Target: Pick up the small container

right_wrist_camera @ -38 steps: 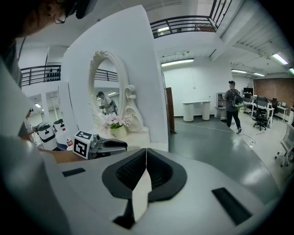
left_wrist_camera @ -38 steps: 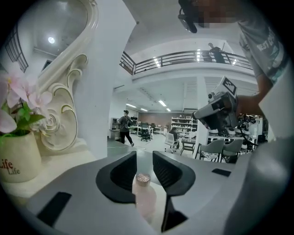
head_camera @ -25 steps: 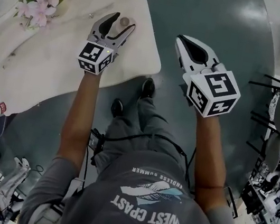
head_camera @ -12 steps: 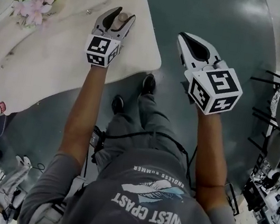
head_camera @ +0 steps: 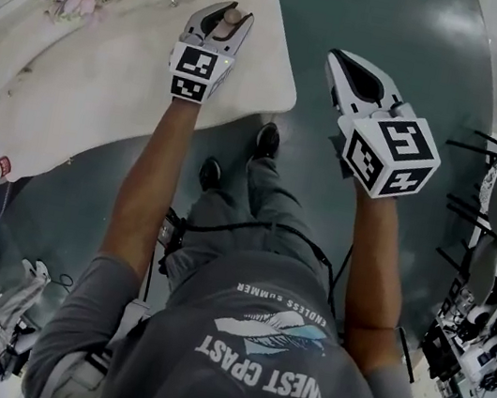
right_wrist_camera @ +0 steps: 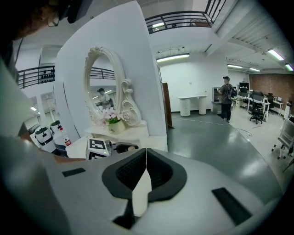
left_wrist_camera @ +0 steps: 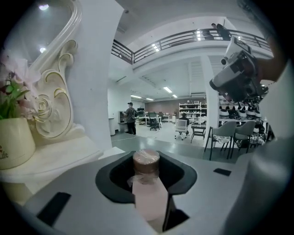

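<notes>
Over the table [head_camera: 109,73] at the left, the left tool [head_camera: 228,15], its jaws having just been closing, clamps the small container [left_wrist_camera: 146,163] upright between them, while the right tool [head_camera: 337,61], off the table's edge, is fully closed and empty.

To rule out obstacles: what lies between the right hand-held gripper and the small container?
In the head view, only bare floor and table edge, then one jaw of the left hand-held gripper, whose jaws have just been closing around the small container.
</notes>
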The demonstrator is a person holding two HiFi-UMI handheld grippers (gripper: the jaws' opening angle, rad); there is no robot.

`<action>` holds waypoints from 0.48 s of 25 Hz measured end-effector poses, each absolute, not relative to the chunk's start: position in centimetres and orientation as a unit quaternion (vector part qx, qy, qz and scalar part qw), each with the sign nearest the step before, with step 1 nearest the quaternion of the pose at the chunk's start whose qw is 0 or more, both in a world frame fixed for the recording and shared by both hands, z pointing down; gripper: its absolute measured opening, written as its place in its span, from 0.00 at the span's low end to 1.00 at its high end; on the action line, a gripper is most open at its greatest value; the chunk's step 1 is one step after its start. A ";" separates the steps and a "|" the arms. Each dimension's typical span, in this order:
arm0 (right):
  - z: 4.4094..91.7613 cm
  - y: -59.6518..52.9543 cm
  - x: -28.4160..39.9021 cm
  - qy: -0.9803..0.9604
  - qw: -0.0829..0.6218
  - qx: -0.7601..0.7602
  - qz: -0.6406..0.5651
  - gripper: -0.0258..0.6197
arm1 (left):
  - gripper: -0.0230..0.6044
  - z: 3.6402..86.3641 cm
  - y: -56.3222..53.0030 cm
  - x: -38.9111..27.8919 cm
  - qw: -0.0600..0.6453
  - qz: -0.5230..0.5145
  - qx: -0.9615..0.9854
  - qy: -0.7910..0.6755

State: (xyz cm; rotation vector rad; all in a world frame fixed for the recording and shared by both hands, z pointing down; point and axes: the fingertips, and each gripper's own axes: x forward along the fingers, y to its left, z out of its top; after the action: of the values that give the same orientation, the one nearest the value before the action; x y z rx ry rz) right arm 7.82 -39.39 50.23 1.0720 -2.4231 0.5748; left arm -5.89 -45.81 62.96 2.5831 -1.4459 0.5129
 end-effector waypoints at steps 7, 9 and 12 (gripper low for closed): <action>48.3 -38.2 6.6 -0.879 0.203 0.385 0.195 0.08 | 0.26 58.1 -43.8 -7.5 0.053 0.158 0.863 -0.476; 47.4 -37.9 6.0 -0.881 0.198 0.385 0.189 0.08 | 0.26 56.4 -43.2 -8.1 0.044 0.157 0.865 -0.475; 46.2 -37.4 5.1 -0.885 0.191 0.383 0.182 0.08 | 0.26 53.9 -42.3 -9.2 0.031 0.158 0.865 -0.475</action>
State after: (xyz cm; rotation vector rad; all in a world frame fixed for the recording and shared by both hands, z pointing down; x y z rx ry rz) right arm 5.10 -37.37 46.18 1.0757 -2.4867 0.5119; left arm -9.19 -42.29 53.94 2.6659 -1.4625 0.4871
